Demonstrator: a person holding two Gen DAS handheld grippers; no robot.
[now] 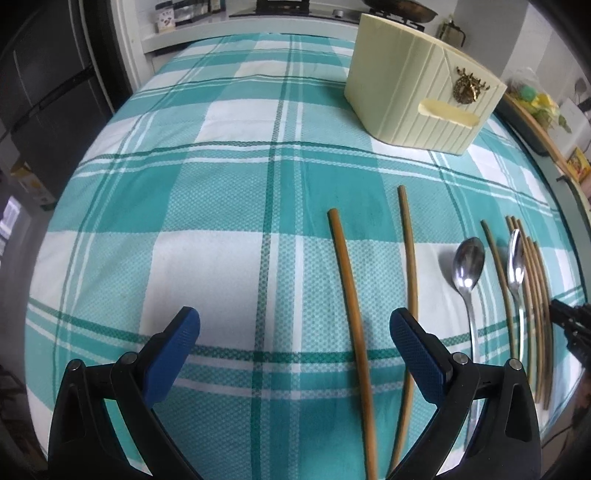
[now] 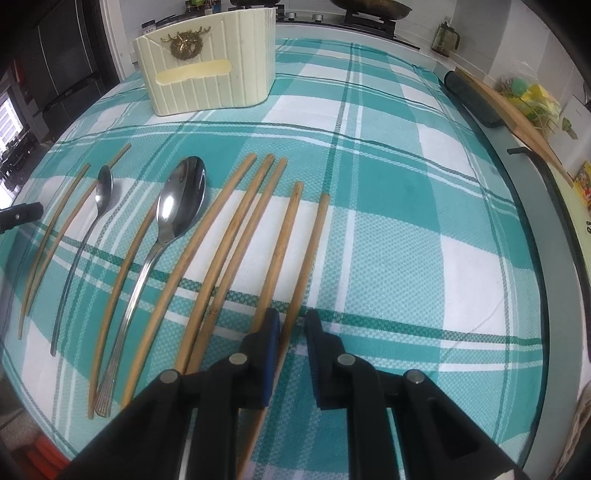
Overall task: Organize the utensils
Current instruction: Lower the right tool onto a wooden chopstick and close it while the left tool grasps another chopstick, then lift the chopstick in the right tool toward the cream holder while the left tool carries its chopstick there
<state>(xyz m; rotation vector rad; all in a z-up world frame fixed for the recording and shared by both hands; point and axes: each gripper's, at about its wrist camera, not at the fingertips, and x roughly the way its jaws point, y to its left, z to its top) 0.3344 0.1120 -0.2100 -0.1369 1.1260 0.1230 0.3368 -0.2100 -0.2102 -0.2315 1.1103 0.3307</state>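
Several bamboo chopsticks and two steel spoons lie in a row on a teal checked cloth (image 1: 221, 166). A cream utensil holder (image 1: 417, 92) stands at the back; it also shows in the right wrist view (image 2: 210, 70). My left gripper (image 1: 295, 325) is open and empty, with one chopstick (image 1: 351, 302) lying between its fingers. My right gripper (image 2: 291, 325) is nearly shut around the rightmost chopstick (image 2: 314, 243), which runs between its fingers. A large spoon (image 2: 181, 199) and a small spoon (image 2: 103, 188) lie to its left.
The table's glass edge (image 2: 532, 229) curves along the right. A wooden board (image 2: 517, 122) and a dark roll (image 2: 469, 99) lie beyond it. A stove with a pan (image 2: 369, 7) stands behind the table.
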